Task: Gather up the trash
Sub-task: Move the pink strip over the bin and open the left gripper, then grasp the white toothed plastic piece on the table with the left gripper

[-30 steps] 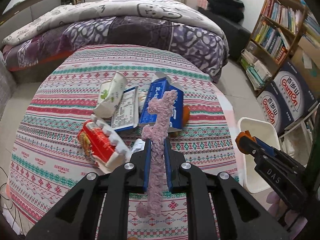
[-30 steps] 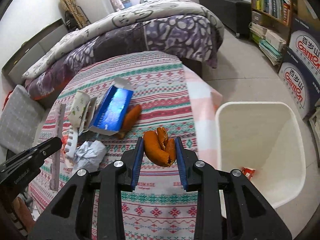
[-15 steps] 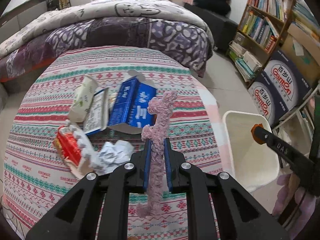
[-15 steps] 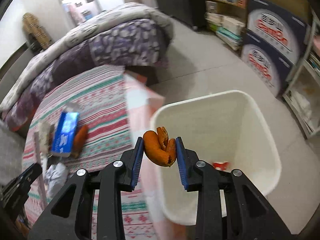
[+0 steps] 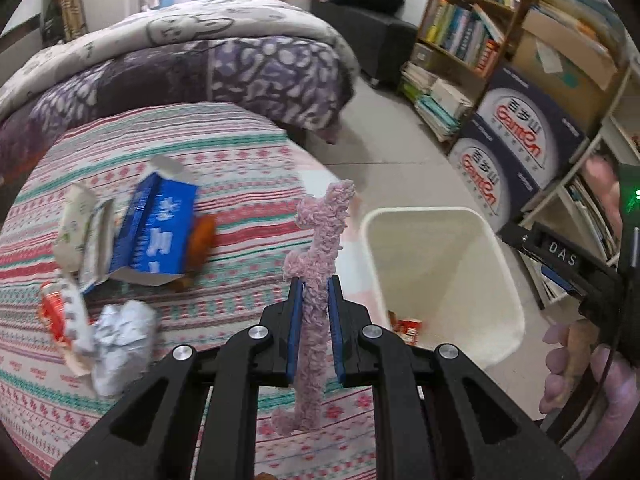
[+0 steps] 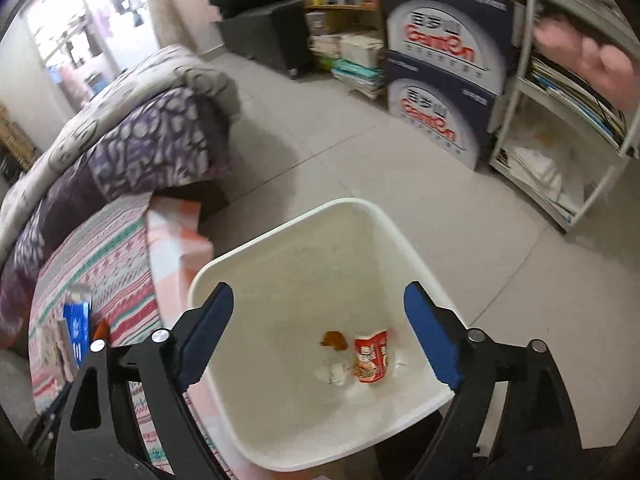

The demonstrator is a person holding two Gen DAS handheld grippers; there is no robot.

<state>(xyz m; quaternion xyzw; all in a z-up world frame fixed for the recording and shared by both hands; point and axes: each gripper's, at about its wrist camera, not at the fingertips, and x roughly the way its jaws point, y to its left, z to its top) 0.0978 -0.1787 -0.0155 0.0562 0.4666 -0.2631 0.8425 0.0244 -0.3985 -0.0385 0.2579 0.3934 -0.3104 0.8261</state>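
My left gripper (image 5: 314, 288) is shut on a fuzzy pink strip (image 5: 320, 264), held upright above the table edge, just left of the white bin (image 5: 436, 216). My right gripper (image 6: 318, 300) is open and empty over the same bin (image 6: 280, 232). At the bin's bottom lie an orange peel (image 6: 334, 340), a red cup (image 6: 372, 356) and white scraps. On the striped tablecloth (image 5: 224, 152) lie a blue carton (image 5: 158, 232), a crumpled white paper (image 5: 120, 340), a red-and-white wrapper (image 5: 60, 312) and another orange peel (image 5: 200, 236).
A bed with a purple quilt (image 5: 200, 64) stands behind the table. Bookshelves (image 5: 472, 32) and stacked printed boxes (image 5: 512, 152) stand at the right, beyond bare tiled floor (image 6: 360, 152). A white rack (image 6: 560, 152) stands right of the bin.
My right gripper moved over the bin and opened; the orange peel dropped in. My left gripper carried the pink strip rightward toward the bin.
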